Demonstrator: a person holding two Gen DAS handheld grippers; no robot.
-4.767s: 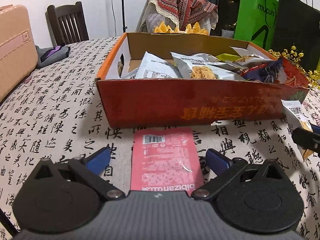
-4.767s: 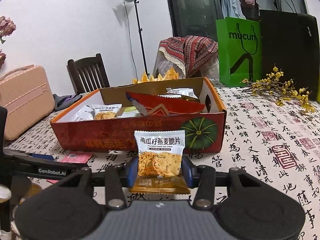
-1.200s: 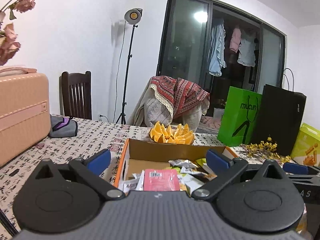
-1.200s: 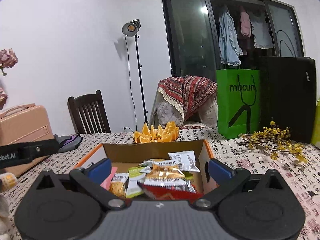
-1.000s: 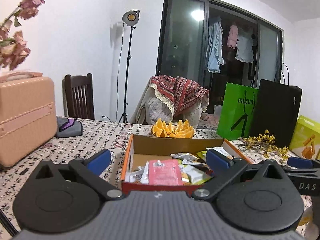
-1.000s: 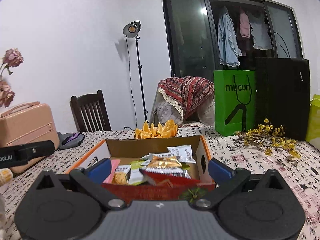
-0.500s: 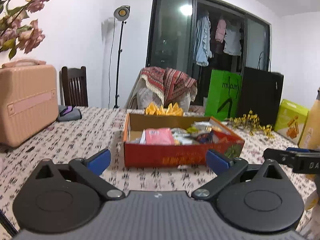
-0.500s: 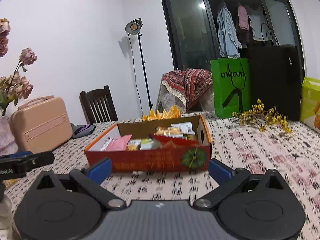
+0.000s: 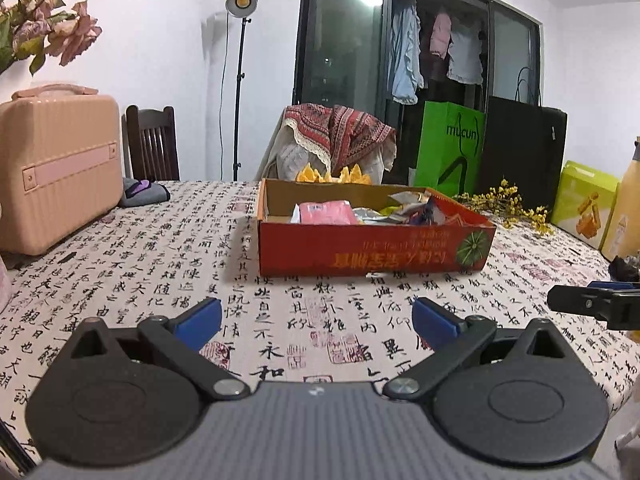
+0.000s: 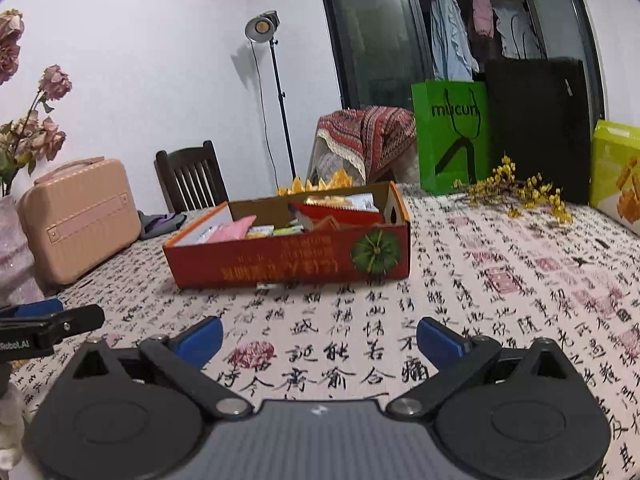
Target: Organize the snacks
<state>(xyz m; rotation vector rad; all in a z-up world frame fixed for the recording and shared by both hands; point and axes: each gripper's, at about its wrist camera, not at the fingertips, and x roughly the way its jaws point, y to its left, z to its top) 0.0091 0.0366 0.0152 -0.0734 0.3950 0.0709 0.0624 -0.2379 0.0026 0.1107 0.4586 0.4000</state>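
Observation:
A red cardboard box (image 9: 372,250) stands mid-table and holds several snack packets, with a pink packet (image 9: 328,213) on top at its left. The box (image 10: 288,260) and pink packet (image 10: 232,229) also show in the right wrist view. My left gripper (image 9: 316,318) is open and empty, low over the tablecloth well in front of the box. My right gripper (image 10: 320,338) is open and empty, likewise in front of the box. Each gripper's tip shows at the edge of the other's view.
A pink suitcase (image 9: 56,164) stands at the left, dried flowers (image 10: 24,136) beside it. A green bag (image 10: 450,136), black bag (image 10: 538,128), yellow twigs (image 10: 520,190) and a lime box (image 10: 616,172) sit at back right. Orange slices (image 9: 332,174) lie behind the box.
Both grippers have pulled back from above the box and dropped low over the table. The pink packet and the pumpkin-crisp packet, held or near the grippers earlier, now lie in the box.

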